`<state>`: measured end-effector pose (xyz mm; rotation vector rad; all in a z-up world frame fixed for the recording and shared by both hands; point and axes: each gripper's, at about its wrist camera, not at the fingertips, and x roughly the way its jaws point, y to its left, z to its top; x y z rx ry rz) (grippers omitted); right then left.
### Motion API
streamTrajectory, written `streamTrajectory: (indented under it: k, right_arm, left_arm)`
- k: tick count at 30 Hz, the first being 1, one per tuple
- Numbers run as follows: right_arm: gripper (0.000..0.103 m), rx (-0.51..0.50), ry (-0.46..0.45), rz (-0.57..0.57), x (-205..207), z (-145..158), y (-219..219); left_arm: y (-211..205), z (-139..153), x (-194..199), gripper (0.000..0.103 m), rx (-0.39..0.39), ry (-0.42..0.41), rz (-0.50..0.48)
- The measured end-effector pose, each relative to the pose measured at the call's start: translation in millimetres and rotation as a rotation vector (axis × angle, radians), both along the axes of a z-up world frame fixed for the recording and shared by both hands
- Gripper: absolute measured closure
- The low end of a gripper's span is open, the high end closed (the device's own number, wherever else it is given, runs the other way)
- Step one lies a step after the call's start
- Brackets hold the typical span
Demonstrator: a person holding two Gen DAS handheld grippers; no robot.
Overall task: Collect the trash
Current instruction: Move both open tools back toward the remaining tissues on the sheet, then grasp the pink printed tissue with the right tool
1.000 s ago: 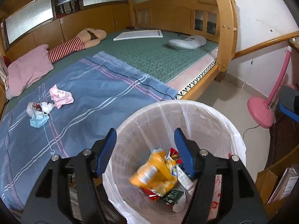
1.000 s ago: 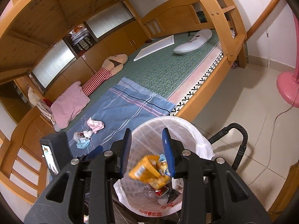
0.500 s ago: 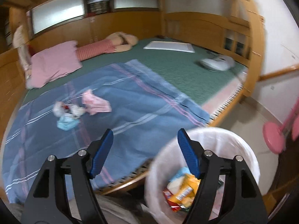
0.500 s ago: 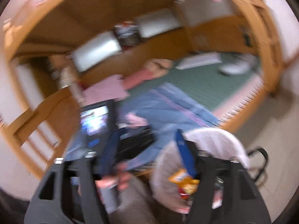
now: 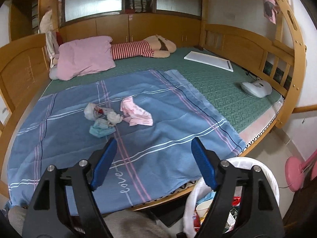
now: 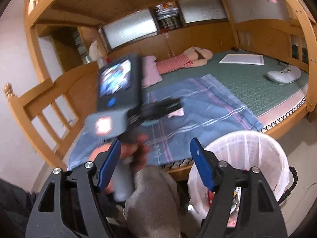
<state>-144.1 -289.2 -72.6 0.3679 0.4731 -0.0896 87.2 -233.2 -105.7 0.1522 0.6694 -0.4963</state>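
Left wrist view: left gripper [image 5: 152, 162] jaws apart, just been opening, nothing between them; it hangs over the near edge of the blue blanket [image 5: 158, 148]. Trash on the blanket: crumpled white tissues [image 5: 103, 114], a blue wad [image 5: 101, 130] touching them, a pink wrapper [image 5: 136, 115] just beside; open blanket all round the cluster. Bin [image 5: 263, 170] with white liner at lower right beside the bed edge, partly cut off by the gripper's right finger; contents hard to make out. Right wrist view: right gripper [image 6: 155, 162] jaws apart, having just opened, empty. The left gripper's body with its lit screen, blurred, hides most of the trash; only a pink scrap [image 6: 176, 113] shows. Bin [image 6: 257, 144] at lower right, just beside the wooden bed rail [image 6: 285, 123].
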Motion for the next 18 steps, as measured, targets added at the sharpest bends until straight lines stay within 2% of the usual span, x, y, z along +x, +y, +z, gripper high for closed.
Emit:
streamTrajectory:
  k: [3, 5, 9, 11, 14, 18]
  right_arm:
    - [0.031, 0.003, 0.033, -0.031, 25, -3, -18]
    - [0.031, 0.032, 0.067, -0.012, 52, -12, -28]
    - [0.031, 0.096, 0.150, 0.044, 120, -41, -39]
    - [0.031, 0.083, 0.193, 0.076, 157, -54, -38]
    - [0.031, 0.075, 0.259, 0.111, 216, -73, -38]
    - [0.030, 0.024, 0.339, 0.150, 296, -96, -41]
  left_arm:
    - [44, 0, 8, 0.025, -0.016, -0.017, 0.016]
    - [72, 0, 14, 0.022, -0.018, -0.033, 0.041]
    - [142, -8, 31, 0.021, 0.014, -0.035, 0.146]
    - [171, -14, 34, 0.016, 0.034, -0.041, 0.191]
    - [210, -22, 40, 0.015, 0.059, -0.048, 0.243]
    - [241, -25, 47, 0.014, 0.024, -0.030, 0.258]
